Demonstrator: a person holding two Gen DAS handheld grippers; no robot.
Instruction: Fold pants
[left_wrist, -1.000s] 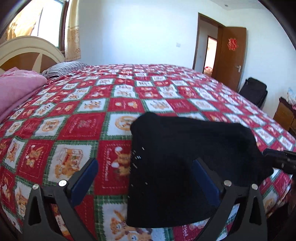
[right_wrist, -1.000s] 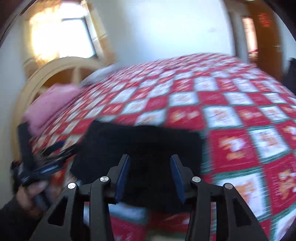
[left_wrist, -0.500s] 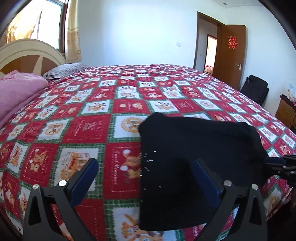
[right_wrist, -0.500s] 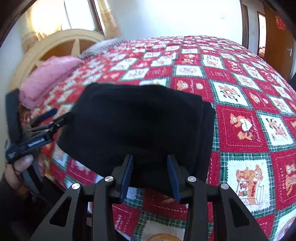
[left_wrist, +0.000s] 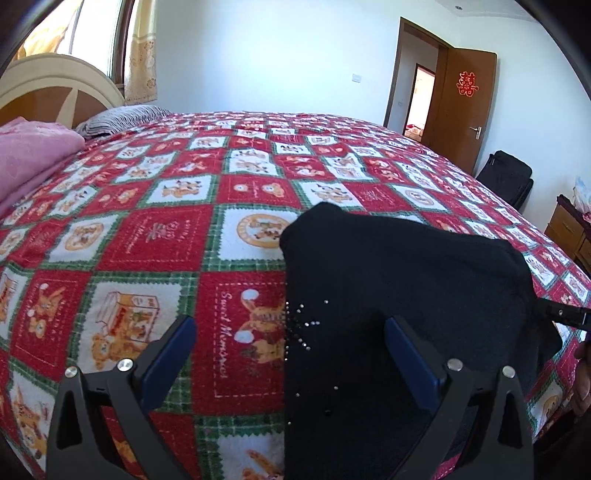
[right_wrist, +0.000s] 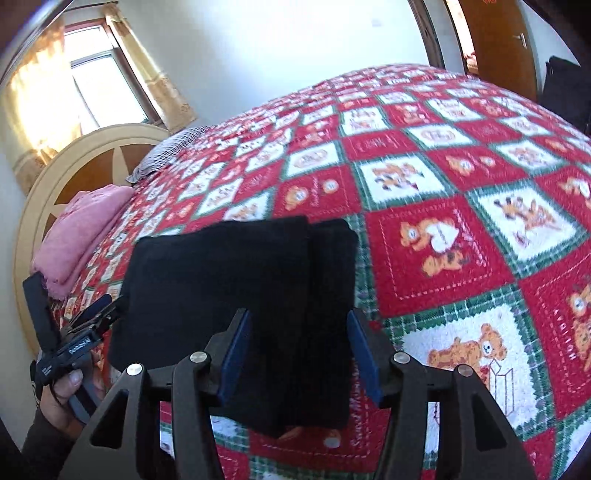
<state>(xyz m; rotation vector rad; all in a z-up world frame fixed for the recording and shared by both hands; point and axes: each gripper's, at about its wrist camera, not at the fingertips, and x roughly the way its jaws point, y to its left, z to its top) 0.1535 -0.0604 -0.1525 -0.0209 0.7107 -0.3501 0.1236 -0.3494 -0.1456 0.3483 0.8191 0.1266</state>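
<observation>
a bed (left_wrist: 184, 229) under a red checked blanket carries folded black pants (left_wrist: 399, 295) near its edge. left tongs (left_wrist: 288, 354) released; right tongs (right_wrist: 299, 350) just widening, astride the pants, not pinching.

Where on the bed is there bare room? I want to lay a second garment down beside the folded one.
The wide quilt is bare between the black pants and the pink blanket by the headboard, and beyond the pants toward the door. Crowded: the near edge, where the pants lie with the left tool and right tool over them.
</observation>
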